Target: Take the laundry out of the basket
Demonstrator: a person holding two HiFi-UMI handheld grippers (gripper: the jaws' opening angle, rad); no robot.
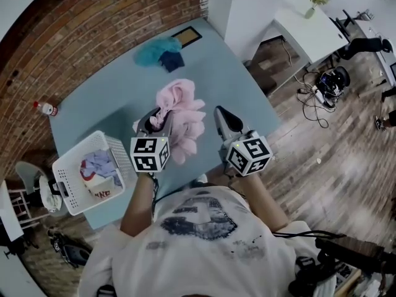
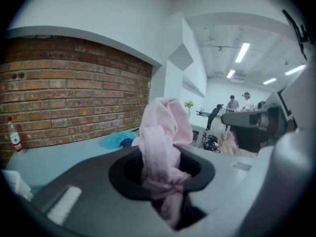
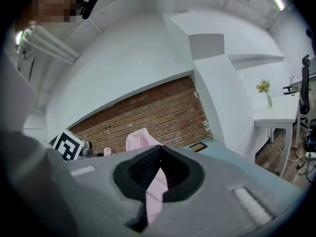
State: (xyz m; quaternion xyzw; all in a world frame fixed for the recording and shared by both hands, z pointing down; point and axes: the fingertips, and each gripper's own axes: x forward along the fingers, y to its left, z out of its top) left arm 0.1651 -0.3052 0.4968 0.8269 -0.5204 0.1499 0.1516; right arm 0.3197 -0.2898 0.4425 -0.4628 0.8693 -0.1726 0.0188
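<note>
A pink garment (image 1: 179, 113) hangs bunched just above the light-blue table (image 1: 247, 98), held from both sides. My left gripper (image 1: 162, 115) is shut on a thick twisted fold of the pink garment (image 2: 165, 127), which rises out of its jaws (image 2: 165, 181). My right gripper (image 1: 219, 113) is shut on a thin edge of the same garment (image 3: 140, 139), a pink strip running down between its pads (image 3: 159, 169). The white laundry basket (image 1: 65, 184) stands at the table's near left corner, with pale blue and white-and-red clothes (image 1: 99, 166) inside it.
A teal cloth (image 1: 154, 49) and a dark blue one (image 1: 172, 60) lie at the table's far end, beside a dark framed panel (image 1: 186, 38). A plastic bottle (image 1: 45, 108) stands by the brick wall. To the right are a white desk (image 1: 309, 33) and floor cables (image 1: 312, 94).
</note>
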